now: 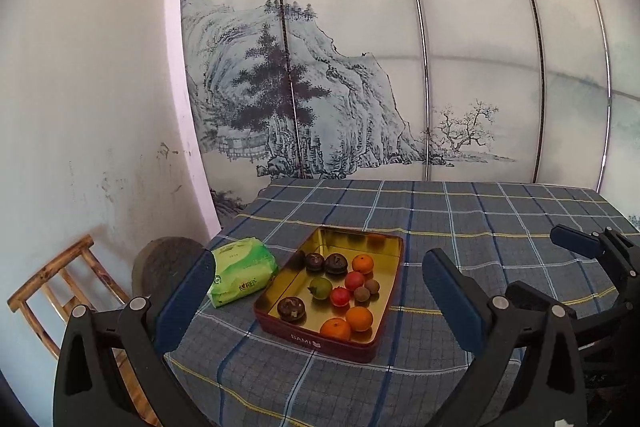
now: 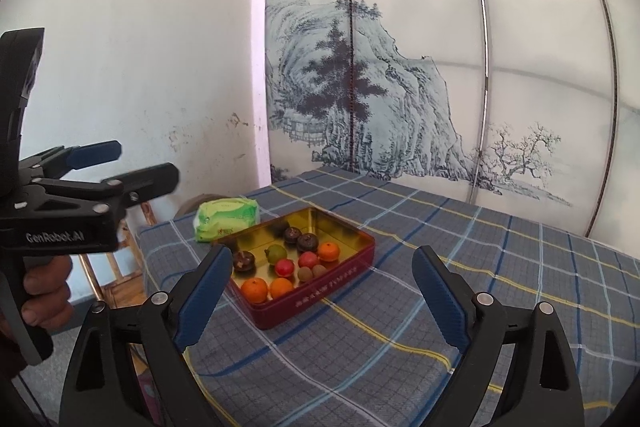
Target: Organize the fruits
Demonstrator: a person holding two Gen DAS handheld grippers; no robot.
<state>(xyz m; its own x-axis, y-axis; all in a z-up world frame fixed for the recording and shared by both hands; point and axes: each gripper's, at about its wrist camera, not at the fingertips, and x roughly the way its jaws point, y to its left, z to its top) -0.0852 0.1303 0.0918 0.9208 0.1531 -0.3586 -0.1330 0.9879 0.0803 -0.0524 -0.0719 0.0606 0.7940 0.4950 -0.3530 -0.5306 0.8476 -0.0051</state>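
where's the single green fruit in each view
Left wrist view: the round green fruit lies in the middle of the gold-lined red tin tray, below centre.
Right wrist view: it sits towards the tray's far left, left of centre.
Shared landmark: the green tissue pack beside the tray.

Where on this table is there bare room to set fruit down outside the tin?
Bare cloth lies right of the tin and behind it toward the painted screen. Left is crowded: the green packet sits close beside the tin near the table edge.
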